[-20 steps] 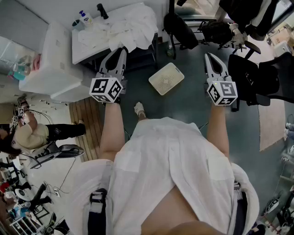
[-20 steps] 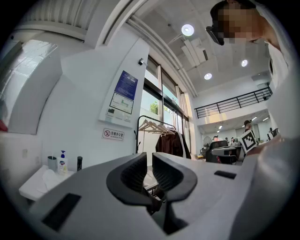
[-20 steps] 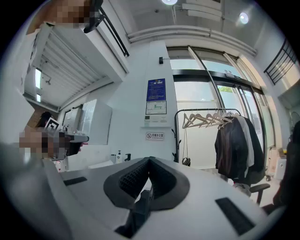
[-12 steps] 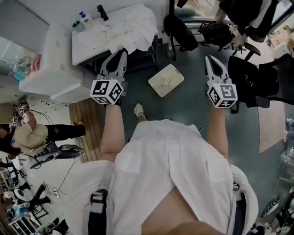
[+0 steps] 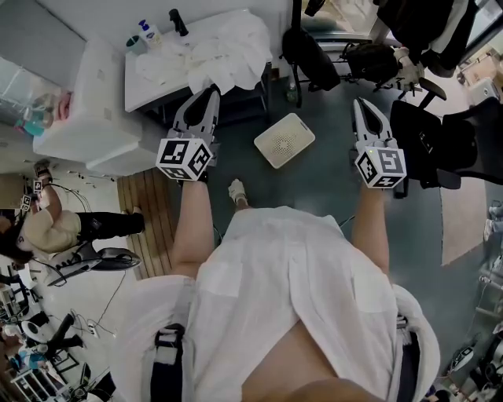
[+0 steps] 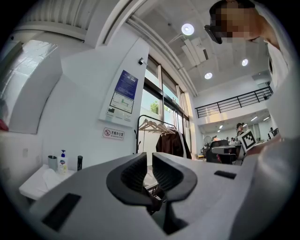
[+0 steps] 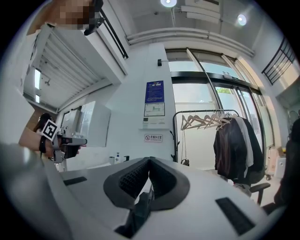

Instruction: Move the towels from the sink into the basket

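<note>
White towels (image 5: 224, 43) lie in a crumpled heap on the pale counter (image 5: 140, 85), ahead of the left tool (image 5: 211, 93) and slightly to its right. One fold hangs over the counter's front edge. In the head view the tool's tips appear just below that fold, though contact cannot be judged. Ahead and to the left of the same tool, along the counter's back edge, stand a cup (image 5: 134, 42), a pump bottle (image 5: 147, 30) and a small black object (image 5: 176, 21). The left tool is held level; its own view shows the jaws a narrow slit apart, with nothing between them. To the right of the left tool, and to the left of the right tool (image 5: 360, 104), a white perforated basket (image 5: 284, 140) sits on the grey floor (image 5: 314, 188), roughly between the two tools and well apart from the towels. The right tool is likewise level; its jaws meet tip to tip and grip nothing. Ahead of it, in its own view, a clothes rail (image 7: 206, 115) carries hangers and a dark jacket (image 7: 232, 145). To the right of the right tool stands a black office chair (image 5: 440, 137).
</note>
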`<state>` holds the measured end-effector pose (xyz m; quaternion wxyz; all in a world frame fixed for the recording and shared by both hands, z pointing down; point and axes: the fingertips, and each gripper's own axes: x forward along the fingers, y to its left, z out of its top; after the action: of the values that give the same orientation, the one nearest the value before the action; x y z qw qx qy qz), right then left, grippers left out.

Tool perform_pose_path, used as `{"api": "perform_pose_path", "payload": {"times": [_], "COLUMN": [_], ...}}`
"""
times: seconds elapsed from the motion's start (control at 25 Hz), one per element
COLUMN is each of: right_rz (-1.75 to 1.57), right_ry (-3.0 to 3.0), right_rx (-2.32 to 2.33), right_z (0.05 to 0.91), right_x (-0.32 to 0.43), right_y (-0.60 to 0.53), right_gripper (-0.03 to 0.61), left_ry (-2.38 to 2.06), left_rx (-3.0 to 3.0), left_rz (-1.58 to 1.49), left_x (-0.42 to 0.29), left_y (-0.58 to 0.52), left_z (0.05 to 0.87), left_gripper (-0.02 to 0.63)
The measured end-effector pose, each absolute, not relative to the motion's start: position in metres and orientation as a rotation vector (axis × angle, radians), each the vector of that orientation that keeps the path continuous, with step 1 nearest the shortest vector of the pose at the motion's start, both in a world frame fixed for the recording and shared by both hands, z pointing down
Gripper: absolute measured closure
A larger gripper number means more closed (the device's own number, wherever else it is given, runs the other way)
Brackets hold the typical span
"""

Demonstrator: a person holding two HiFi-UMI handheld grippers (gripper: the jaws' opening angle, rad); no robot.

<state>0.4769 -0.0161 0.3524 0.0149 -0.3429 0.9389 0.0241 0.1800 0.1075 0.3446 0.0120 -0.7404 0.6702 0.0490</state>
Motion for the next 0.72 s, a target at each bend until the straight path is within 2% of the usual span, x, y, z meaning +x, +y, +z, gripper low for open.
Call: {"api": "perform_pose_path", "payload": {"times": [0.72], "right_rz": [0.055], "right_ry": [2.936], "right_rx": [-1.047], "right_z": [0.360], "right_x": [0.463], "right_y": [-0.019], "right_gripper": [0.549], "left_ry": [2.115], "left_rx": [-2.284], "left_rz": [0.157], "left_x": [0.167], "left_y": [0.113], "left_z": [0.343], "left_gripper": [0.572]}}
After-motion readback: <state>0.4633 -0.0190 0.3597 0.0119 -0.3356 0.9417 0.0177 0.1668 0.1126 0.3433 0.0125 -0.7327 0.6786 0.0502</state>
